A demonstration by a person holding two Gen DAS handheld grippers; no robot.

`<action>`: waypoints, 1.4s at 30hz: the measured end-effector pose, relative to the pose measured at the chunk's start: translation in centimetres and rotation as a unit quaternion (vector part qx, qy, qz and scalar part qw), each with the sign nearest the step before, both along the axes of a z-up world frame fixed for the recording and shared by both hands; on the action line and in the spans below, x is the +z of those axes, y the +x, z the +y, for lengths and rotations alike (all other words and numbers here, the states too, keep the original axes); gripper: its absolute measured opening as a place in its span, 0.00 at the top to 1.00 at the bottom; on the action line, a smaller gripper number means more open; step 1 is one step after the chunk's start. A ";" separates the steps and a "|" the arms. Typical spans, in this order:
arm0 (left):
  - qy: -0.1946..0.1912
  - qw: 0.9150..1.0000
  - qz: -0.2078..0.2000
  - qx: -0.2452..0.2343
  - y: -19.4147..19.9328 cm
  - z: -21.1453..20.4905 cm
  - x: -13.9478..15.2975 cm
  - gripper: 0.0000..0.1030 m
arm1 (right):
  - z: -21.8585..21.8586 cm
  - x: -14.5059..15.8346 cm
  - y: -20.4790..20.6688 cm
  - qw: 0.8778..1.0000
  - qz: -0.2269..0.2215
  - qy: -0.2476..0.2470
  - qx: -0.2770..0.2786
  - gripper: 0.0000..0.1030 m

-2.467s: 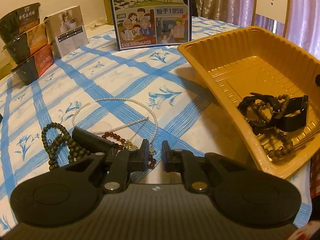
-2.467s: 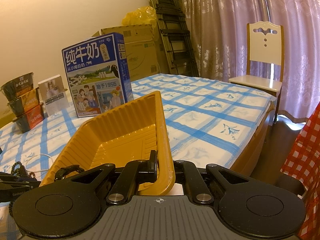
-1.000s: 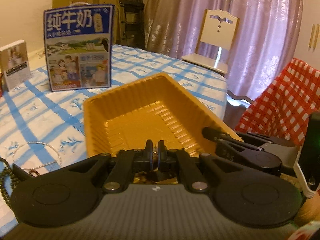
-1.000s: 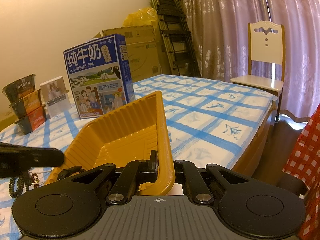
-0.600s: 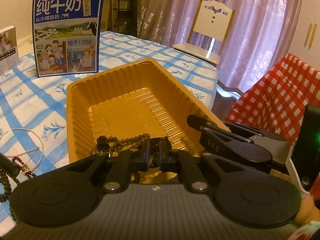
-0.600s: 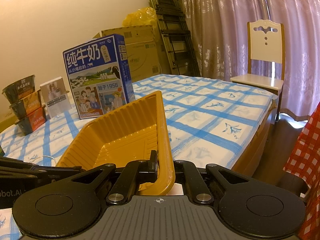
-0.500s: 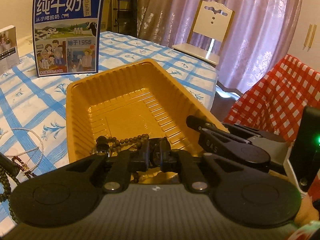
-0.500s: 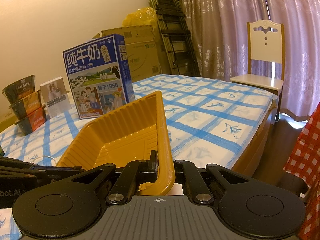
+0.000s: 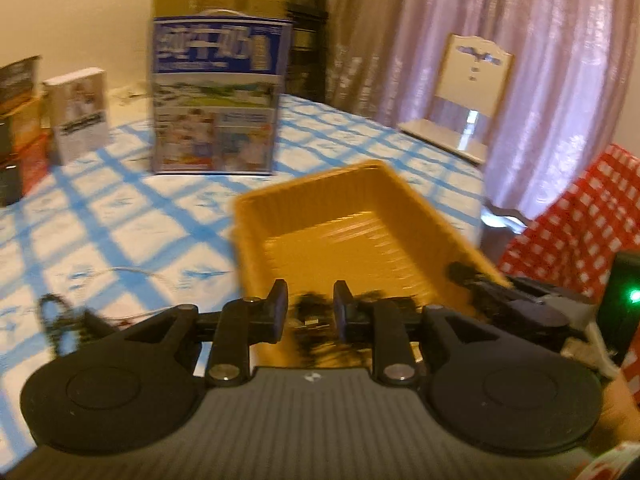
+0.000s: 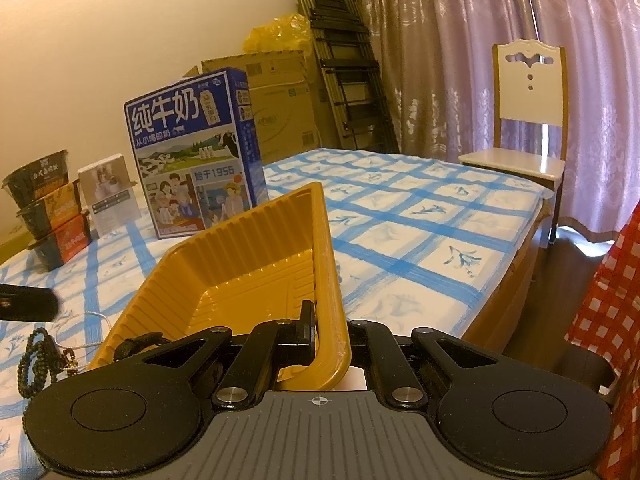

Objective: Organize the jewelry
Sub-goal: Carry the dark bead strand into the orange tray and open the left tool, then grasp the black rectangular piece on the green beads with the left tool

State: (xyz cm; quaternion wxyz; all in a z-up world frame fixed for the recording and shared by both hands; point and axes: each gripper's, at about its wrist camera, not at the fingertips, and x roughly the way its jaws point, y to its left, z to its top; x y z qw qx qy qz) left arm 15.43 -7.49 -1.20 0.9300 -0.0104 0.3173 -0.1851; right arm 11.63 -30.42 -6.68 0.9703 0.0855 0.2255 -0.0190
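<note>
On the near end of the yellow tray (image 9: 360, 184) my left gripper (image 9: 306, 312) hangs with its jaws opening, nothing pressed between the pads; dark blurred jewelry (image 9: 316, 320) lies in the tray just beyond them. My right gripper (image 10: 332, 340) is clamped on the tray's near right rim, tilting it. What my next move turns on: the dark bead strand (image 10: 36, 356) and the thin pale necklace (image 9: 132, 272) lie on the checked tablecloth (image 10: 420, 224) to the left of the tray, so I judge the free left gripper is nearer and must swing left and down.
</note>
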 end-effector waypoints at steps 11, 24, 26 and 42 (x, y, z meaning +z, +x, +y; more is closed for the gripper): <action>0.041 0.992 0.036 0.115 -2.4 8.2 -1.5 0.76 | 0.2 0.1 0.0 1.000 0.000 -0.002 0.000 0.94; 0.055 0.985 0.066 0.152 -3.5 10.9 -4.0 0.74 | 0.2 0.1 -0.1 1.000 0.000 -0.003 0.000 0.94; 0.058 0.985 0.065 0.151 -3.2 10.8 -4.3 0.74 | 0.2 0.1 -0.1 1.000 0.000 -0.003 0.000 0.94; 0.134 0.988 0.029 0.066 3.5 10.8 -8.0 0.45 | -0.1 -0.1 -0.3 1.000 0.003 -0.001 -0.001 0.94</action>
